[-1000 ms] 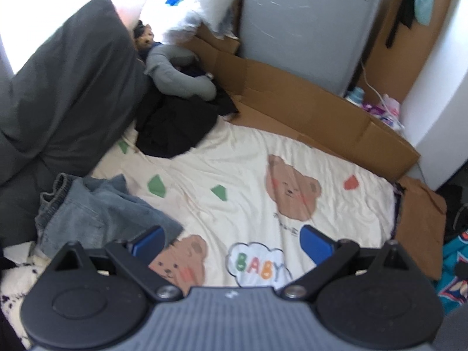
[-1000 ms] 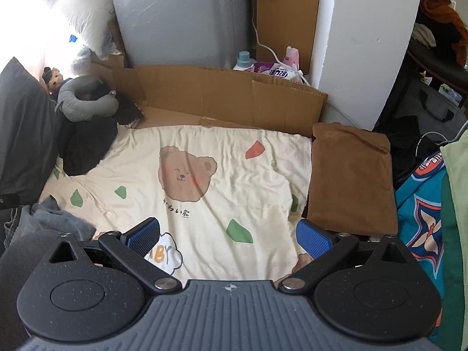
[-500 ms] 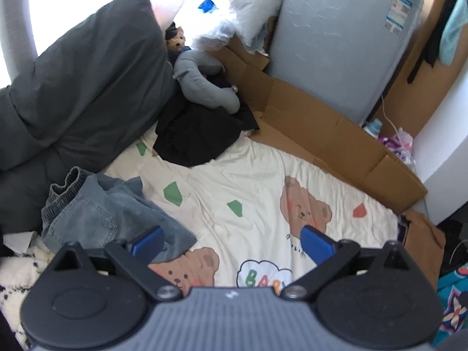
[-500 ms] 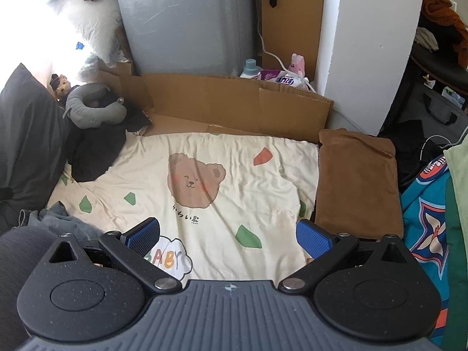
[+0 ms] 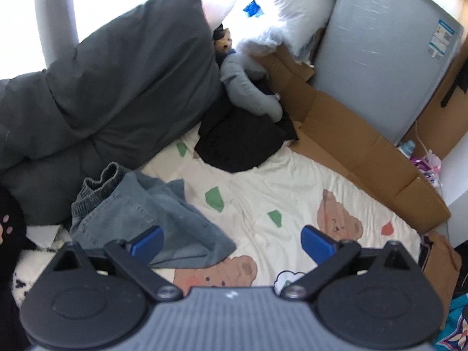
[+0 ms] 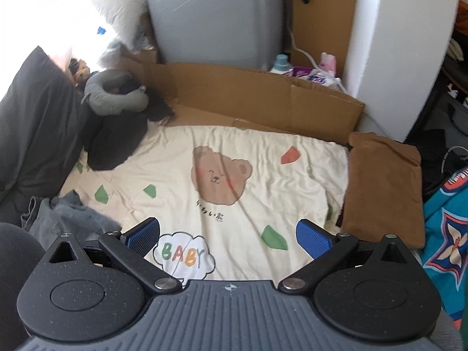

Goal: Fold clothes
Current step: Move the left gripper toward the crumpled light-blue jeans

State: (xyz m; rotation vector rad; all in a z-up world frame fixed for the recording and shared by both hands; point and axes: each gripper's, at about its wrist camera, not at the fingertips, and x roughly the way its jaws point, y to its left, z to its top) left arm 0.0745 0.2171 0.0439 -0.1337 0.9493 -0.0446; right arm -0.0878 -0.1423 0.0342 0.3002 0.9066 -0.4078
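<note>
Denim trousers [image 5: 140,213], crumpled on the bed's bear-print sheet [image 5: 292,193], just ahead-left of the left gripper [image 5: 232,241], the nearer; right gripper [image 6: 228,234] farther off; both jaws apart, empty.

Daylight blows out the upper left of both views; fisheye edges bend, slightly blurred.

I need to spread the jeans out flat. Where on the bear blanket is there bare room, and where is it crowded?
The bare stretch of the blanket lies around the bear print, bordered by the cardboard behind and the brown cushion to the right. The left is crowded: jeans, black garment, neck pillow, grey pillow. Both claws, left and right, are open.
</note>
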